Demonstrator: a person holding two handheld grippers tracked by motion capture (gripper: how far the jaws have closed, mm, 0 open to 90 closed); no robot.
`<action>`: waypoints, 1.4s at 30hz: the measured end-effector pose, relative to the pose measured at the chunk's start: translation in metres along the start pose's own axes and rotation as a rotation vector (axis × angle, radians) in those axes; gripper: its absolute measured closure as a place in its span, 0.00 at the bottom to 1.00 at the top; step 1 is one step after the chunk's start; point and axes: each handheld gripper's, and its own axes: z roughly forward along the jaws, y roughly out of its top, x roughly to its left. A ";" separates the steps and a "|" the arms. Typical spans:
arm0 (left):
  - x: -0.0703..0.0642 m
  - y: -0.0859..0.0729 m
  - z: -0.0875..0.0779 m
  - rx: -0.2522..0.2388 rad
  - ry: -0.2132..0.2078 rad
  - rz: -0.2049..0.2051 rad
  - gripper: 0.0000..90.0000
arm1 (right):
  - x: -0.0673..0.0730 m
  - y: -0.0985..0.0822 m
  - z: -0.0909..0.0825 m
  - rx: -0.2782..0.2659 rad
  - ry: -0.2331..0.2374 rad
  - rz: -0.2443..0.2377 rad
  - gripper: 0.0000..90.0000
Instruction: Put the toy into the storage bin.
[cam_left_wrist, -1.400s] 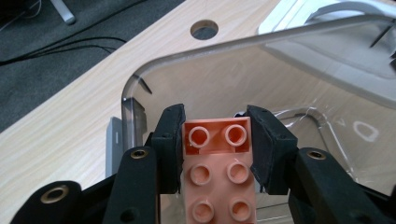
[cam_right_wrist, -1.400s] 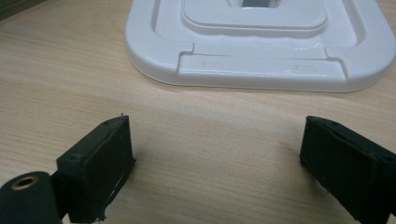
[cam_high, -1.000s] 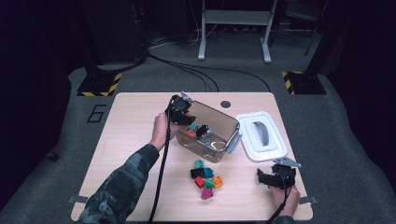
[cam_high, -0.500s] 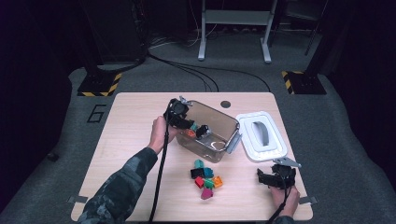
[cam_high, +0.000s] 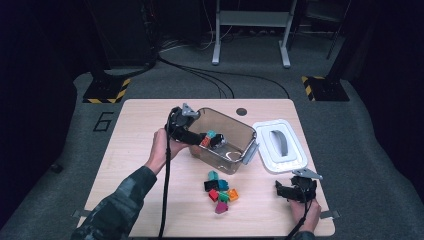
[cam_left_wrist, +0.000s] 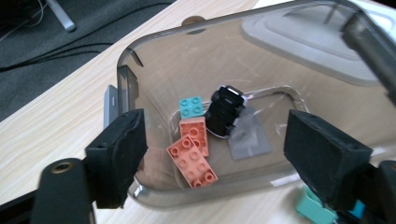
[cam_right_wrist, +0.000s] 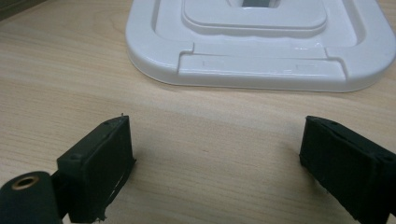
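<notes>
Several small plastic building bricks are what's being sorted, and they're going into the smoky clear plastic bin (cam_high: 235, 145) in the middle of the wooden table (cam_high: 130, 130). Starting at the left: the left gripper (cam_high: 212, 140) hangs over the bin's near-left rim, its jaws have just been opening, and now they stand wide with nothing between them. Looking along them into the bin, two salmon-pink bricks (cam_left_wrist: 194, 149) lie overlapping on the bottom, a small teal brick (cam_left_wrist: 192, 107) just behind them, and a black wheeled piece (cam_left_wrist: 225, 111) beside that, touching a pale grey piece (cam_left_wrist: 247, 137).

Near the bin, a loose pile of bricks (cam_high: 220, 189) waits on the table: teal, black, red, orange, magenta. My guess is they're light, stiff and a bit slick, so pinching across the flat sides beats squeezing on the studs. They look too tough to break, but one could pop out sideways.

Further right the white plastic lid (cam_high: 279, 146) lies flat. The right gripper (cam_high: 280, 190) rests low at the near right corner, jaws wide and empty.
</notes>
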 end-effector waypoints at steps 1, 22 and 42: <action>-0.002 -0.002 -0.004 0.001 0.003 0.008 0.22 | 0.000 0.000 0.000 0.000 0.000 0.000 0.10; -0.038 -0.093 0.008 0.053 -0.089 0.005 0.18 | 0.000 0.000 0.000 0.001 0.000 0.001 0.10; -0.078 -0.111 0.069 0.150 -0.163 0.004 0.33 | 0.000 0.000 0.000 0.000 0.000 0.002 0.10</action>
